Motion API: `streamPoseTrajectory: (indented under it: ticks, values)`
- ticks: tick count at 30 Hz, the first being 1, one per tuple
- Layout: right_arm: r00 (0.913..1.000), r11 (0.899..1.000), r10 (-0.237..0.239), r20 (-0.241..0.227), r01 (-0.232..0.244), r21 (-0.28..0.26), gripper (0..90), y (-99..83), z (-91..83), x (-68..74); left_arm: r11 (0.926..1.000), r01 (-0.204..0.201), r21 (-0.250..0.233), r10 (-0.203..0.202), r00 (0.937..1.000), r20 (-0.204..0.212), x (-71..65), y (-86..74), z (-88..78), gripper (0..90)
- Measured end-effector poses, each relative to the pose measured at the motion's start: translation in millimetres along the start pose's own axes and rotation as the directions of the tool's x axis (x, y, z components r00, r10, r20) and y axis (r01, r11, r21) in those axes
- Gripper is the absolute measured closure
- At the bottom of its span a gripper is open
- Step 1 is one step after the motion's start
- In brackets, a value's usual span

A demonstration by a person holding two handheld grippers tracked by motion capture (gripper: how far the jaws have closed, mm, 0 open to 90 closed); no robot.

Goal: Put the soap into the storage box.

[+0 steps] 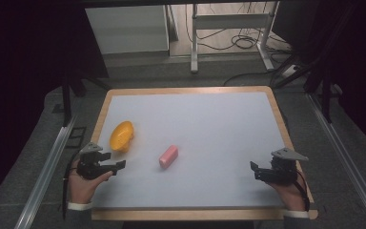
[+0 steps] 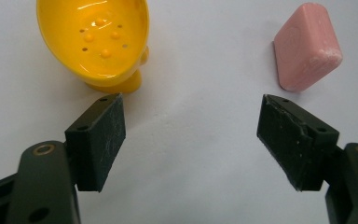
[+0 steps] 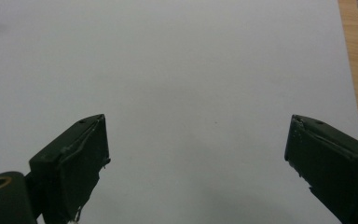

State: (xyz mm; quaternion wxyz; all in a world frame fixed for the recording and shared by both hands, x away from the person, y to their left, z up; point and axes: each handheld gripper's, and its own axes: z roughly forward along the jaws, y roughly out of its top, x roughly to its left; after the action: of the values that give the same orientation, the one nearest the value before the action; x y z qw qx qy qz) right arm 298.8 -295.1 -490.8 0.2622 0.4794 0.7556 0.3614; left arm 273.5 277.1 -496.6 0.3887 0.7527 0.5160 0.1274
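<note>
A yellow dish (image 1: 121, 136) with small holes in its bottom lies on the white table sheet at the left; it also fills the top left of the left gripper view (image 2: 95, 39). A pink soap bar (image 1: 168, 156) lies near the middle, seen too at the upper right of the left gripper view (image 2: 307, 46). My left gripper (image 1: 116, 161) is held low near the front left, just short of both, open with nothing between its pads (image 2: 100, 140). My right gripper (image 1: 255, 171) hovers at the front right, open over bare sheet (image 3: 196, 135).
The white sheet (image 1: 209, 129) covers a wooden table whose edge (image 1: 279, 114) frames it. Metal rails (image 1: 43, 176) run along both sides of the table. Behind it stand a white cabinet (image 1: 128, 28) and a metal frame with cables (image 1: 228, 36).
</note>
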Motion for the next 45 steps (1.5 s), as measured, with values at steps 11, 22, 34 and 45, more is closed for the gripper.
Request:
streamPoseTrajectory:
  ticks: [11,22,34,45]
  values:
    - [1.0000,1.000,0.001,0.010,-0.001,-0.004,6.6,-1.8,-1.6,-2.8,0.9998,0.003,-0.019,-0.003,1.0000,-0.004,0.9,-0.5,-7.1,23.9]
    - [0.9999,1.000,0.006,0.013,-0.006,-0.006,6.8,-2.4,-1.0,-4.2,0.9998,0.004,-0.018,-0.004,1.0000,-0.002,1.3,-1.2,-7.9,23.9]
    - [0.9999,1.000,0.007,0.008,-0.007,0.007,7.1,-5.6,1.2,-4.6,0.9998,-0.012,-0.016,0.012,0.9999,-0.009,-4.6,2.0,-10.0,23.6]
    - [0.9995,1.000,0.024,0.021,-0.024,0.007,7.7,-7.7,-1.4,-8.8,1.0000,0.000,-0.009,0.000,1.0000,0.001,-11.7,15.6,-8.4,22.8]
